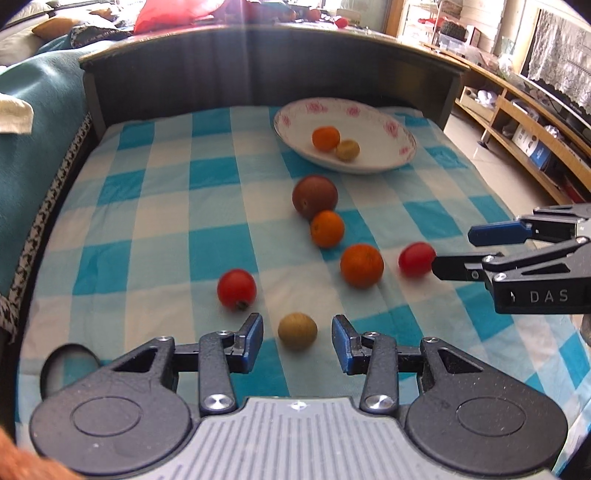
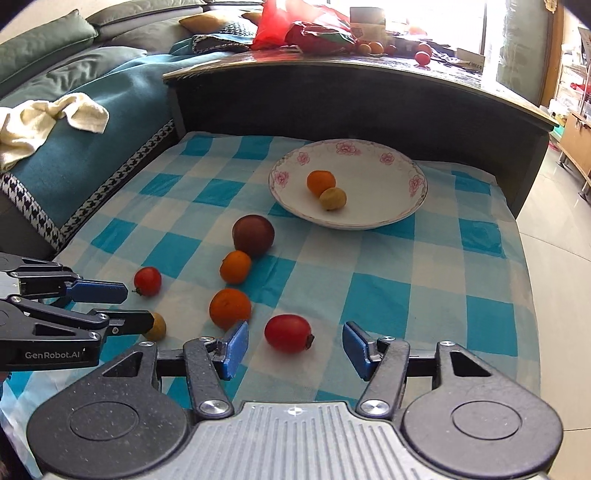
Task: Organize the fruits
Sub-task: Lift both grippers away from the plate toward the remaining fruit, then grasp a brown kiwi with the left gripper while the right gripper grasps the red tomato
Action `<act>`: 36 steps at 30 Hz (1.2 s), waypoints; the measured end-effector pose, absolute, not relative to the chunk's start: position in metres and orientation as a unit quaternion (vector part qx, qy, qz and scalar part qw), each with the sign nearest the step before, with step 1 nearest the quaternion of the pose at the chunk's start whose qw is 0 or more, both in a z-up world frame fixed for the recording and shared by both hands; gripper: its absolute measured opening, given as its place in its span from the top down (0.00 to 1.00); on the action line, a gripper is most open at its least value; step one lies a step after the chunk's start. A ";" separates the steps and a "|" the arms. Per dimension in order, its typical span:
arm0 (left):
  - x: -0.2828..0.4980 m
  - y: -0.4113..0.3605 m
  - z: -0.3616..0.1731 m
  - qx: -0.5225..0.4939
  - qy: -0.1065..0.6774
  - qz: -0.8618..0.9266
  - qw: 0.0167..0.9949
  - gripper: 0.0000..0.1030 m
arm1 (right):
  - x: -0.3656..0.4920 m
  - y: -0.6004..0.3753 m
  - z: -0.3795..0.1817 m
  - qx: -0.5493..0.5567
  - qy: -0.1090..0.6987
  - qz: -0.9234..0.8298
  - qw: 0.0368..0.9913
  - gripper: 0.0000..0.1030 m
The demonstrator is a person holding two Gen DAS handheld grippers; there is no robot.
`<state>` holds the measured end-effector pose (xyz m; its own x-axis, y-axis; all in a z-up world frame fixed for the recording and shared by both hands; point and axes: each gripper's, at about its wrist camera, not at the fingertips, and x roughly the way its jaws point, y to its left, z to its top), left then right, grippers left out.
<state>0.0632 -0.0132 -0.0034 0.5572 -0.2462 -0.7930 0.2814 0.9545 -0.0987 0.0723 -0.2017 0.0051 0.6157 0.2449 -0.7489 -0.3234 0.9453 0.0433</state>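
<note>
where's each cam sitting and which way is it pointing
Left wrist: on the left gripper, low over the checked cloth, facing the bowl; its open fingers flank a tan fruit; the right gripper enters from the right by a tomato.
Right wrist: on the right gripper, facing the same way; its open fingers flank that tomato; the left gripper enters from the left.
Shared: cloth, bowl, every loose fruit, both grippers.

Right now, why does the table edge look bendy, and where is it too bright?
Left wrist view: the fisheye lens bows the dark headboard, and the red tomato beside the right gripper looks blurred. Right wrist view: window glare whites out the top.
</note>
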 end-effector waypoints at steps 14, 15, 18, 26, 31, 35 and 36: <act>0.065 -0.018 -0.022 0.055 0.437 -0.150 0.885 0.52 | 0.084 -0.200 -0.013 -0.059 0.411 0.171 0.893 0.48; 0.065 -0.018 -0.023 0.058 0.435 -0.151 0.886 0.52 | 0.084 -0.200 -0.014 -0.060 0.410 0.171 0.894 0.48; 0.064 -0.019 -0.024 0.064 0.429 -0.152 0.888 0.53 | 0.089 -0.199 -0.017 -0.058 0.409 0.170 0.894 0.48; 0.059 -0.021 -0.026 0.078 0.413 -0.153 0.894 0.53 | 0.094 -0.196 -0.027 -0.062 0.420 0.168 0.890 0.54; 0.058 -0.027 -0.026 0.092 0.404 -0.162 0.895 0.59 | 0.093 -0.194 -0.029 -0.069 0.420 0.170 0.889 0.55; 0.058 -0.029 -0.026 0.096 0.403 -0.164 0.895 0.61 | 0.093 -0.197 -0.028 -0.062 0.419 0.173 0.889 0.64; 0.058 -0.029 -0.026 0.095 0.403 -0.163 0.895 0.61 | 0.093 -0.196 -0.028 -0.060 0.420 0.174 0.888 0.64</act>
<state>0.0580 -0.0292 -0.0261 0.6216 -0.2160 -0.7530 0.3693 0.9285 0.0385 0.0931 -0.1965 -0.0285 0.5860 0.2586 -0.7680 -0.3599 0.9322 0.0392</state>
